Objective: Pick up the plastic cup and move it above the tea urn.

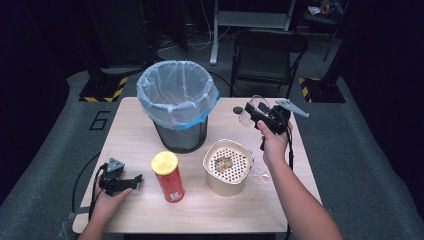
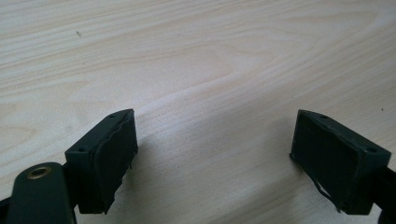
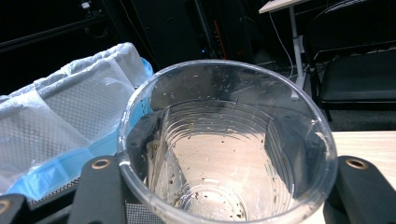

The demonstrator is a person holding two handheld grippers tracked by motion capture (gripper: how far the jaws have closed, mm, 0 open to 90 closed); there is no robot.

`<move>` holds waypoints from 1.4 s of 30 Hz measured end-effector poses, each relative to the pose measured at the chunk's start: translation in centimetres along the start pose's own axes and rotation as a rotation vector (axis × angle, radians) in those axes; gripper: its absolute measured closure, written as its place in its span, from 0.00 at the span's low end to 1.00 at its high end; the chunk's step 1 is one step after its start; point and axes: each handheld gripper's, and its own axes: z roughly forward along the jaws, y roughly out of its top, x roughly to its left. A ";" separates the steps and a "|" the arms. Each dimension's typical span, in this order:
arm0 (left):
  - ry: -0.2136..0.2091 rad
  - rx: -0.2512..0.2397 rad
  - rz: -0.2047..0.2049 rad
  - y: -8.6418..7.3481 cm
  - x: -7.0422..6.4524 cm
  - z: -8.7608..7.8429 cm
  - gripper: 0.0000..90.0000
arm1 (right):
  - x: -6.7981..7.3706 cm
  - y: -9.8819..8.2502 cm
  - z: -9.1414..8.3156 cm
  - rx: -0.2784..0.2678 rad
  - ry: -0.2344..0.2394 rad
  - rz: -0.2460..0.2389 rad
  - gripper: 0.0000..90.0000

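A dark room surrounds the wooden table [image 1: 210,200]. A clear plastic cup [image 3: 229,140], thin, light and easily crushed, is pinched at its walls by the right tool [image 3: 229,186], near the lined bin [image 1: 177,100]. The left tool [image 2: 215,158] is spread, empty.

Table [image 1: 150,140]: pale wood with a light grain pattern. Bin [image 1: 181,135]: black mesh, lined with a translucent white bag [image 1: 176,90] carrying a blue band along its lower edge; the bag shows a fine embossed diamond texture in the right gripper view. Canister [image 1: 169,177]: red body, yellow lid. Strainer pot [image 1: 227,167]: cream, its insert perforated in a regular dot pattern. Cup [image 3: 229,140]: clear plastic, ribbed rings inside, speckled with dark flecks. Left gripper [image 2: 215,154] and right gripper [image 1: 255,114]: black, brass-coloured screw fittings, grey plates on top. Floor markers: yellow-and-black diagonal stripes. Chair [image 1: 267,52]: black
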 end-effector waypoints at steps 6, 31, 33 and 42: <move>0.000 0.000 0.000 0.0 0.0 0.0 0.16 | 0.6 0.2 -0.6 0.019 0.026 -0.050 0.42; 0.001 -0.009 -0.008 0.0 -0.1 0.1 0.15 | 14.4 11.2 0.9 0.001 0.266 -0.315 0.41; 0.003 -0.008 -0.001 0.0 0.0 0.1 0.15 | 15.5 11.7 2.0 0.007 0.280 -0.320 0.41; -0.002 0.003 0.001 0.0 0.0 0.0 0.15 | 18.5 11.1 7.0 0.046 0.263 -0.318 0.38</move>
